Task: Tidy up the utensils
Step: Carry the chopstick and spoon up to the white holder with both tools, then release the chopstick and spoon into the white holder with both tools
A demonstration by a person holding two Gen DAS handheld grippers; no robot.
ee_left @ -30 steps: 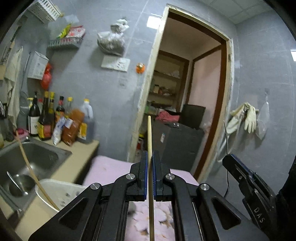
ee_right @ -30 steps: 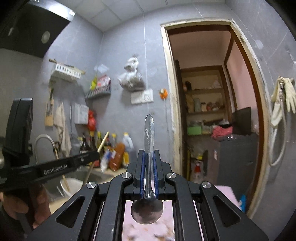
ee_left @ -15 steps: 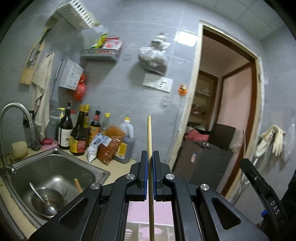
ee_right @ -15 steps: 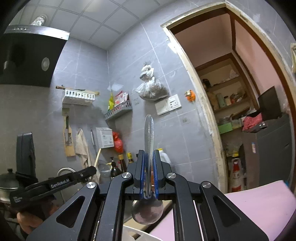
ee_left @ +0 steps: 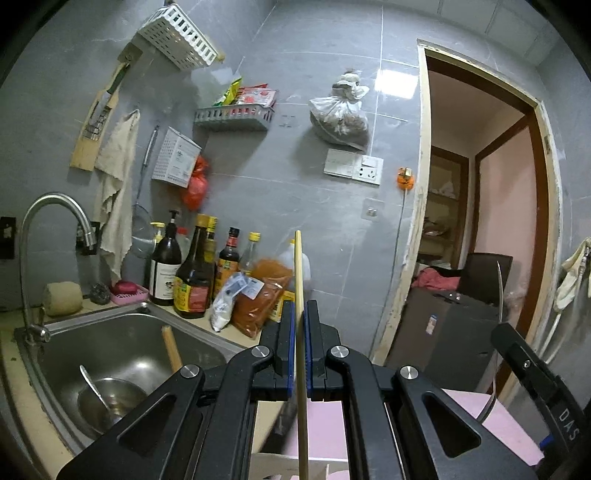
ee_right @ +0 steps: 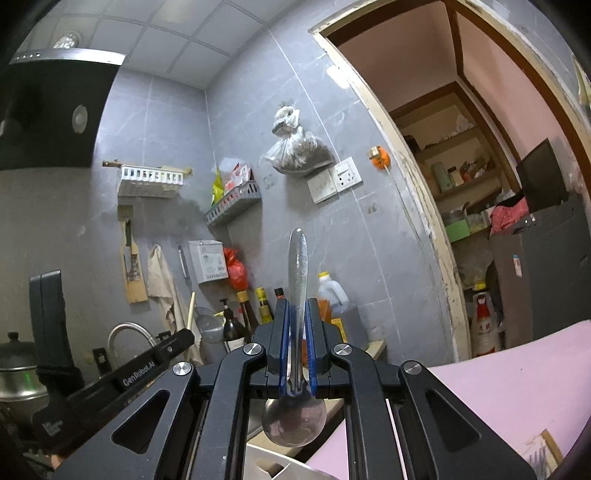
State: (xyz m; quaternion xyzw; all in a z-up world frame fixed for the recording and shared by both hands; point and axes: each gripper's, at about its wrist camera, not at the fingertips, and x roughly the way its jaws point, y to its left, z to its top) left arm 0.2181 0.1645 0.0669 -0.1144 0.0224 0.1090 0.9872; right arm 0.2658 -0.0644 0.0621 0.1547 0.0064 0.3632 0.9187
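My left gripper is shut on a pale wooden chopstick that stands upright between the jaws and runs past the bottom edge. My right gripper is shut on a metal spoon, handle pointing up, bowl hanging below the jaws. Both are held high above the counter. The right gripper with its spoon shows at the right edge of the left wrist view; the left gripper body shows at the left of the right wrist view. A white utensil holder sits just below.
A steel sink at lower left holds a bowl with a spoon and a wooden stick, under a tap. Sauce bottles and bags line the counter. White wall baskets, a pink mat and a doorway are to the right.
Both grippers have tilted up and swung left toward the sink wall. The sink and tap have come into the left view. Both keep their grip on chopstick and spoon.
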